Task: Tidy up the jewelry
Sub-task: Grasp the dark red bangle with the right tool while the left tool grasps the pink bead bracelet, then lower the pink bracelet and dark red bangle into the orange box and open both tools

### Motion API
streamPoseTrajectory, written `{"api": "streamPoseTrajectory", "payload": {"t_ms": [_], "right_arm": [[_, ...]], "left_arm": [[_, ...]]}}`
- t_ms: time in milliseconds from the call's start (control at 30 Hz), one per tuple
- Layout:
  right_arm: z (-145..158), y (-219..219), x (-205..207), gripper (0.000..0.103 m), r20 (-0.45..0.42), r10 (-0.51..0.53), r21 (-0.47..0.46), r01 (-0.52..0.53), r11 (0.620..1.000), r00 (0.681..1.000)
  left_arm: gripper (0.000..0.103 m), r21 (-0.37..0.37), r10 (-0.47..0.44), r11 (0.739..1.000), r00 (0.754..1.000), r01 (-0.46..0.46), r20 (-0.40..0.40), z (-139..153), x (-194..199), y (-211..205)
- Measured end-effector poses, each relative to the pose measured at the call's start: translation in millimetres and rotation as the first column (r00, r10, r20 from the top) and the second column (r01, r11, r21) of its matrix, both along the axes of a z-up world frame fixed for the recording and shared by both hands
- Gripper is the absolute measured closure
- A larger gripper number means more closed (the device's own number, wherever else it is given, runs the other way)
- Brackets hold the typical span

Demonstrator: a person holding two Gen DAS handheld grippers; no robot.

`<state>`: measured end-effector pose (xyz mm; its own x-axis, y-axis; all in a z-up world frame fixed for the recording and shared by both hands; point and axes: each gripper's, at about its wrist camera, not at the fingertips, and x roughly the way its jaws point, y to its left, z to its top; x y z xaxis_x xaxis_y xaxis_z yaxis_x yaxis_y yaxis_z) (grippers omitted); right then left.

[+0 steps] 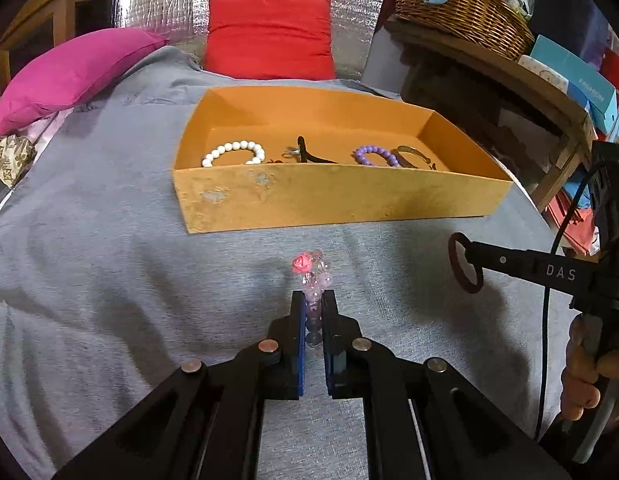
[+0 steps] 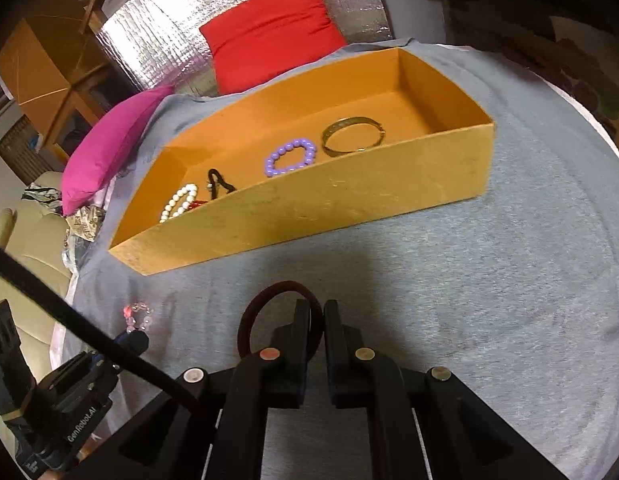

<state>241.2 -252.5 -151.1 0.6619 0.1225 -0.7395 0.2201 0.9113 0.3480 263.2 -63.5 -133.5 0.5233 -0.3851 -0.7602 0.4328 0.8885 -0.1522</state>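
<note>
While both pieces hang gripped above the grey cloth [image 1: 109, 240], carrying step in hand. Left claw [image 1: 313, 300] closed on clear bead bracelet [image 1: 315, 276] with pink rose; right claw [image 2: 317, 312] closed on dark hair tie [image 2: 265, 300]. Orange box [image 1: 341, 196] far ahead, already holding white bracelet [image 1: 234, 153], purple bracelet [image 2: 290, 157], gold bangle [image 2: 352, 136]. Next, probably: lift over near wall, then release inside at a free spot.

A lived-in home: cushions [image 1: 269, 36], wicker basket [image 1: 461, 8] on a wooden shelf, cream sofa [image 2: 25, 248].
</note>
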Motion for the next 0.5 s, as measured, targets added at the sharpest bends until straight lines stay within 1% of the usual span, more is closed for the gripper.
{"api": "streamPoseTrajectory", "payload": {"t_ms": [133, 300, 400, 500], "right_arm": [[2.3, 11.7, 6.3, 0.095, 0.016, 0.02, -0.001, -0.02, 1.0, 1.0], [-1.0, 22.0, 11.0, 0.095, 0.007, 0.038, -0.004, -0.038, 0.999, 0.999], [0.4, 21.6, 10.7, 0.095, 0.02, 0.025, -0.01, -0.025, 1.0, 0.999], [4.2, 15.0, 6.9, 0.095, 0.04, 0.006, -0.01, -0.005, 1.0, 0.999]], "left_arm": [[0.095, 0.009, 0.015, 1.0, 1.0, -0.015, 0.002, 0.3, 1.8, 5.5], [0.095, 0.009, 0.025, 1.0, 1.0, -0.025, 0.006, 3.1, 3.9, 5.5], [0.095, 0.0, 0.018, 1.0, 1.0, -0.018, 0.007, 5.0, 4.3, 2.1], [0.095, -0.014, 0.006, 1.0, 1.0, -0.006, 0.03, 9.7, 2.5, -4.1]]}}
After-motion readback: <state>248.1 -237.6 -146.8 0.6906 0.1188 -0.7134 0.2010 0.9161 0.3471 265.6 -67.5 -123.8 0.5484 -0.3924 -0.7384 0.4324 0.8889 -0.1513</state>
